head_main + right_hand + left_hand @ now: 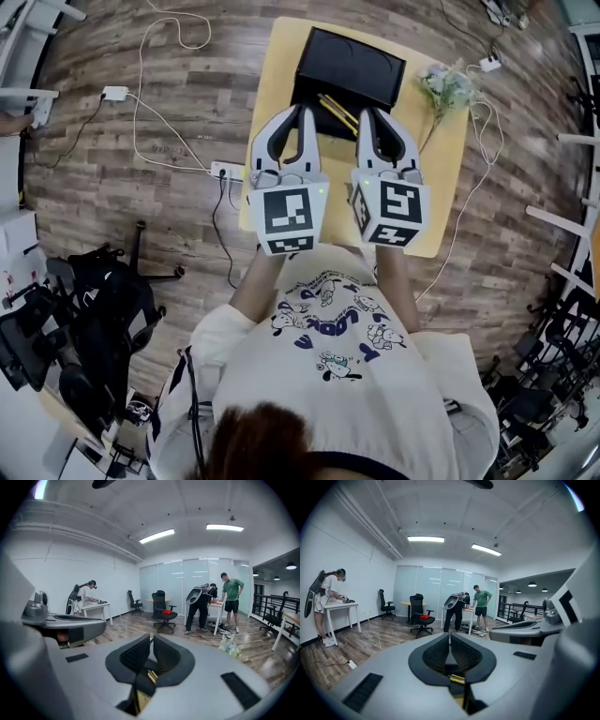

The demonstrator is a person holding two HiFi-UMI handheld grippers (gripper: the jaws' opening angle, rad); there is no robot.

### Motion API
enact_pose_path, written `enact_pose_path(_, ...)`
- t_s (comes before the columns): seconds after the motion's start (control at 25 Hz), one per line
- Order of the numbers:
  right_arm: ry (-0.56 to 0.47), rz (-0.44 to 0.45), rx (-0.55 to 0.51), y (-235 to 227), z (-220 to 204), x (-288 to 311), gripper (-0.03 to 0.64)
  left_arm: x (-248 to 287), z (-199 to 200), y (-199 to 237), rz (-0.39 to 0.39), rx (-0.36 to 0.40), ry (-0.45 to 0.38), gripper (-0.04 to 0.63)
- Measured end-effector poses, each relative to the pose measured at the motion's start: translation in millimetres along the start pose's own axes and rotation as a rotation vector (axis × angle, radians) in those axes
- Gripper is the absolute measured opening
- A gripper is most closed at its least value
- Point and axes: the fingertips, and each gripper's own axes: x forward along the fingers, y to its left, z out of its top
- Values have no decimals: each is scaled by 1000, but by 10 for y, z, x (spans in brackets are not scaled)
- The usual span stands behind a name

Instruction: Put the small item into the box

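The head camera is looking steeply down from above the person, taking in the table (272, 75), the box (356, 56) and a wide spread of floor from well away. The camera on the left gripper (450, 637) is sitting close behind its jaws and facing almost level across the room. The one on the right gripper (151, 639) is doing likewise. These 2 views are sharing the red-seated office chair (423, 618) and the person in green (232, 592), and each is catching the other gripper at its edge. The right gripper view and the head view are both showing the flowers (448, 84).
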Motion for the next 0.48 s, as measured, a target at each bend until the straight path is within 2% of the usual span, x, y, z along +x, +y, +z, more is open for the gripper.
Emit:
enact_pose_path(0.24,-122,-30,-8,81,307,-274,43,-230,320,-118,3,29,-88,23)
enact_pose_path(0.48,-163,-33,16,111,445,-487,41,-405,475,-234,-1,46,-134,23)
